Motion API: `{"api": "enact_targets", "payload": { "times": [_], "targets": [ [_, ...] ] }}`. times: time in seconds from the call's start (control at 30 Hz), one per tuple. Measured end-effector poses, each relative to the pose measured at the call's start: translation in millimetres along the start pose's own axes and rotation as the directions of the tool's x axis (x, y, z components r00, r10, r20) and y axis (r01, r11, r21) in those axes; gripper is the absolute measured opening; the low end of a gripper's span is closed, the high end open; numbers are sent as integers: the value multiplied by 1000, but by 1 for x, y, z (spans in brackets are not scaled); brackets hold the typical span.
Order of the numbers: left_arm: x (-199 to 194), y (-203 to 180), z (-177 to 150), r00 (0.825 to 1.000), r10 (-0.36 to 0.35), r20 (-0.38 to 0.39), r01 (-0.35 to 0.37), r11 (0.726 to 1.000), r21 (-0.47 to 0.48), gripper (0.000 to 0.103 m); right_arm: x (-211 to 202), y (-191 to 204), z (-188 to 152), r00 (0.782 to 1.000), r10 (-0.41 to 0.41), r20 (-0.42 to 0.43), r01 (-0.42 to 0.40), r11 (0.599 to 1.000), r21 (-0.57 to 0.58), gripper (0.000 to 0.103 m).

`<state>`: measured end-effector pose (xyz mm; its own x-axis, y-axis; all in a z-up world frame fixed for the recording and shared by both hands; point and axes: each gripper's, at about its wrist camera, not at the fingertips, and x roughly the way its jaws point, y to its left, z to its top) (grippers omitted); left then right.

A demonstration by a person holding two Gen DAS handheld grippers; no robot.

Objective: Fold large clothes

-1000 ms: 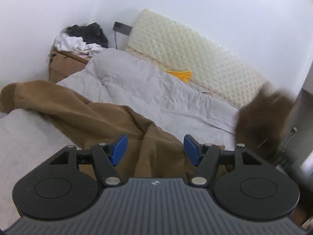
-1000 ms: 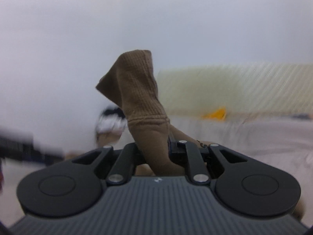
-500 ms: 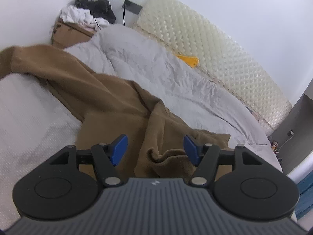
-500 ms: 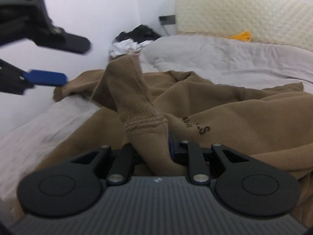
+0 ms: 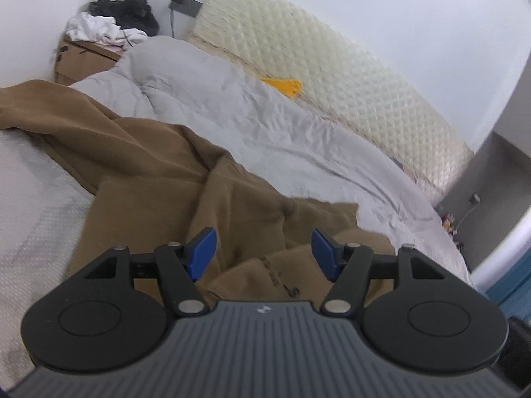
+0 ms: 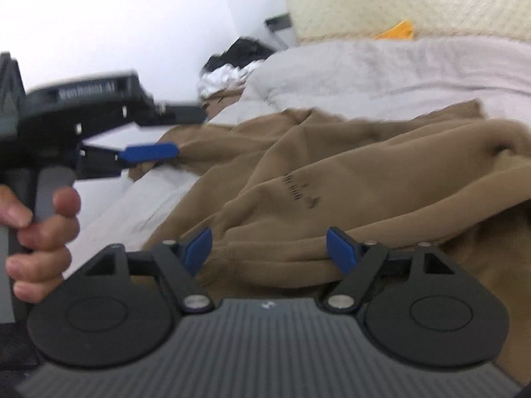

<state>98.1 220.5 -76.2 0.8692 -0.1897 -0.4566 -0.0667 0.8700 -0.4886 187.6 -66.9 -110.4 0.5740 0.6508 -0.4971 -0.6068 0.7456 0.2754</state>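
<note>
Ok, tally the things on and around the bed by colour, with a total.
Brown: 2, the sweatshirt and the cardboard box
Grey: 1, the duvet
Cream: 1, the quilted headboard
Yellow: 1, the cloth at the headboard
Black and white: 1, the clothes pile on the box
Total: 6

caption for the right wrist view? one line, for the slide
Right gripper open over the rumpled brown sweatshirt on the bed, left gripper held open alongside.
</note>
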Motion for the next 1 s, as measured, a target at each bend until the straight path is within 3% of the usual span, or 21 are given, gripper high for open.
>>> {"api": "enact_targets", "payload": {
  "times": [0.13, 0.23, 0.33, 0.5, 0.63, 0.8, 1.0],
  "targets": [
    [22, -13, -14, 998, 6, -65, -3, 999, 40, 68, -10, -33, 0, 992, -105, 74, 101, 993, 53, 77],
    [45, -20, -24, 991, 55, -119, -46, 996, 73, 67, -8, -63, 5, 977, -192, 96, 180, 977, 114, 77],
    [67, -27, -28, 987, 92, -135, -76, 990, 117, 67, -11, -83, 11, 957, -258, 133, 239, 961, 142, 70],
    [106, -31, -38, 975, 173, -143, -146, 973, 181, 62, 3, -117, 22, 939, -298, 172, 270, 948, 172, 65],
    [129, -30, -48, 965, 211, -157, -173, 959, 223, 62, 27, -138, 18, 944, -308, 116, 285, 942, 177, 64],
    [144, -23, -52, 957, 221, -187, -179, 959, 220, 63, 60, -153, 3, 953, -302, -31, 302, 935, 185, 63],
    [152, -16, -55, 955, 210, -209, -165, 963, 212, 63, 66, -162, -5, 960, -276, -46, 279, 932, 230, 63]
  ]
}}
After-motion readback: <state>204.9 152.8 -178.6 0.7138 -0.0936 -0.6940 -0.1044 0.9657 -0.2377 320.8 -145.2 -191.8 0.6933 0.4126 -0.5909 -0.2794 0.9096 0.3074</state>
